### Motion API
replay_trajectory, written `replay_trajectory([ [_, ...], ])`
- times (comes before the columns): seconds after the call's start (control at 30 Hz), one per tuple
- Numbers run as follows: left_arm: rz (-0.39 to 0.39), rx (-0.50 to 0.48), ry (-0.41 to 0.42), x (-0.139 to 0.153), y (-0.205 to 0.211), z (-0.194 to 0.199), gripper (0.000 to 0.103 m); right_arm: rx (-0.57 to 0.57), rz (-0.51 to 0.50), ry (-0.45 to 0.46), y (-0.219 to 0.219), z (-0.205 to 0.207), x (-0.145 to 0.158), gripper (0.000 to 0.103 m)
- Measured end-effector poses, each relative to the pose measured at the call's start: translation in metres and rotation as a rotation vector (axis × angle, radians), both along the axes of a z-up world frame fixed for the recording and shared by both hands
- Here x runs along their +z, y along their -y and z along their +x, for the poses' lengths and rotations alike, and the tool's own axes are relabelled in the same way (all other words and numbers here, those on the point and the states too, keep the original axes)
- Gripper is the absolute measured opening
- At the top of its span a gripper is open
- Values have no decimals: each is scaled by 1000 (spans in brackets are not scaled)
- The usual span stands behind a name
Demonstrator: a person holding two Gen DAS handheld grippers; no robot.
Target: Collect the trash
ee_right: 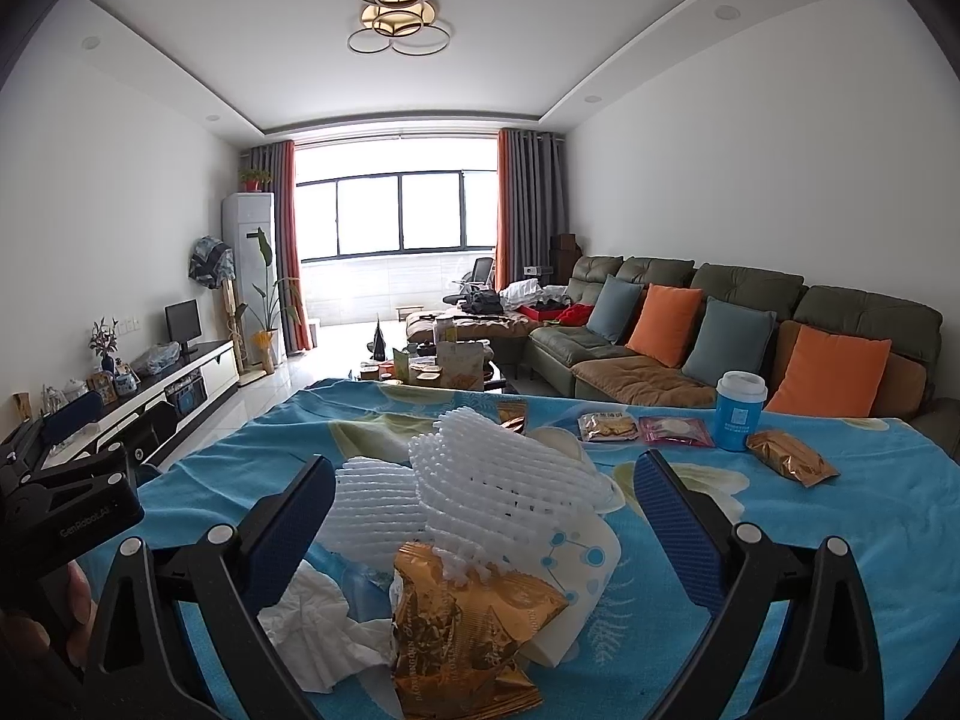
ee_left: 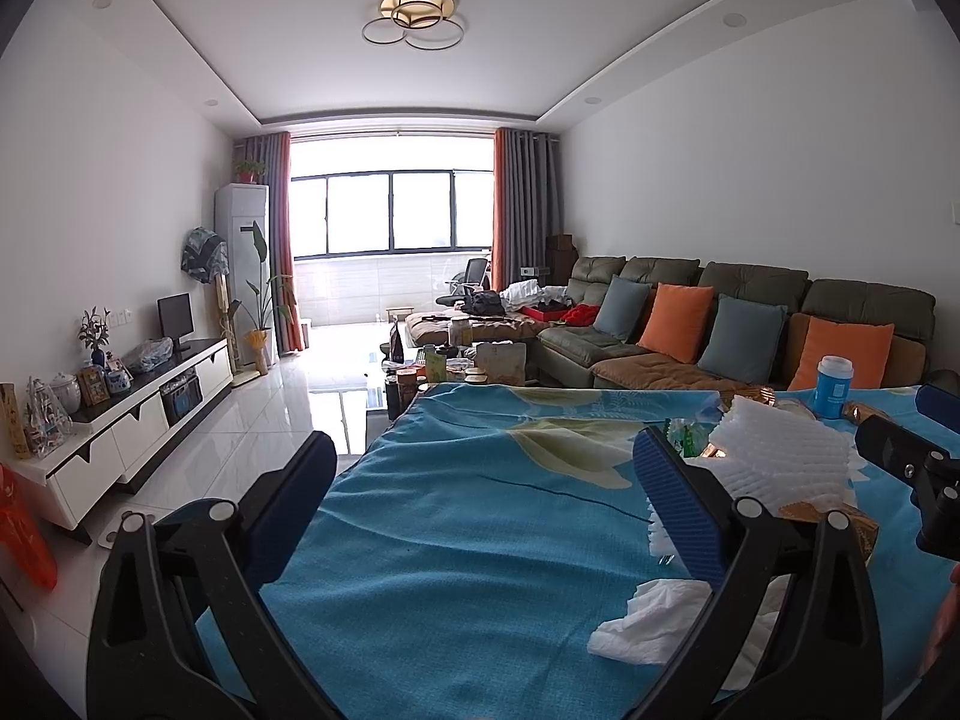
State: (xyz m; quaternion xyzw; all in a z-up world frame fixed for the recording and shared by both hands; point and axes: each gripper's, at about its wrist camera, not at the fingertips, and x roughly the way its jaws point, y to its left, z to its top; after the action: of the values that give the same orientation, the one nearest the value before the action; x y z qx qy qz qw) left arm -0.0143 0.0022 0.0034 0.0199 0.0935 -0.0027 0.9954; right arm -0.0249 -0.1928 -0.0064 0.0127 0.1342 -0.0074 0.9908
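Trash lies on a table under a blue flowered cloth (ee_right: pixel 840 540). In the right wrist view my right gripper (ee_right: pixel 480 510) is open, its fingers either side of a pile: white foam fruit netting (ee_right: pixel 480 480), a gold snack wrapper (ee_right: pixel 462 630), a crumpled white tissue (ee_right: pixel 318 624) and a paper cup (ee_right: pixel 576 576). Further back lie another gold wrapper (ee_right: pixel 789 456), two snack packets (ee_right: pixel 609 426) and a blue cup (ee_right: pixel 739 411). My left gripper (ee_left: pixel 480 492) is open and empty over bare cloth (ee_left: pixel 450 540), left of the foam netting (ee_left: pixel 780 456) and tissue (ee_left: pixel 654 618).
A green sofa (ee_right: pixel 750 324) with orange and blue cushions runs along the right. A cluttered coffee table (ee_right: pixel 432 366) stands beyond the table. A white TV cabinet (ee_left: pixel 138 414) lines the left wall. An orange bag (ee_left: pixel 24 534) hangs at the far left.
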Motion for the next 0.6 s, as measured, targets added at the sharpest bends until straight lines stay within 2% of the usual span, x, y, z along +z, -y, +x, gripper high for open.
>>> replay_trajectory([
  [0.6,-4,2,-7,-1,-1,-2,98,10,7,-12,-1,4,-4,96],
])
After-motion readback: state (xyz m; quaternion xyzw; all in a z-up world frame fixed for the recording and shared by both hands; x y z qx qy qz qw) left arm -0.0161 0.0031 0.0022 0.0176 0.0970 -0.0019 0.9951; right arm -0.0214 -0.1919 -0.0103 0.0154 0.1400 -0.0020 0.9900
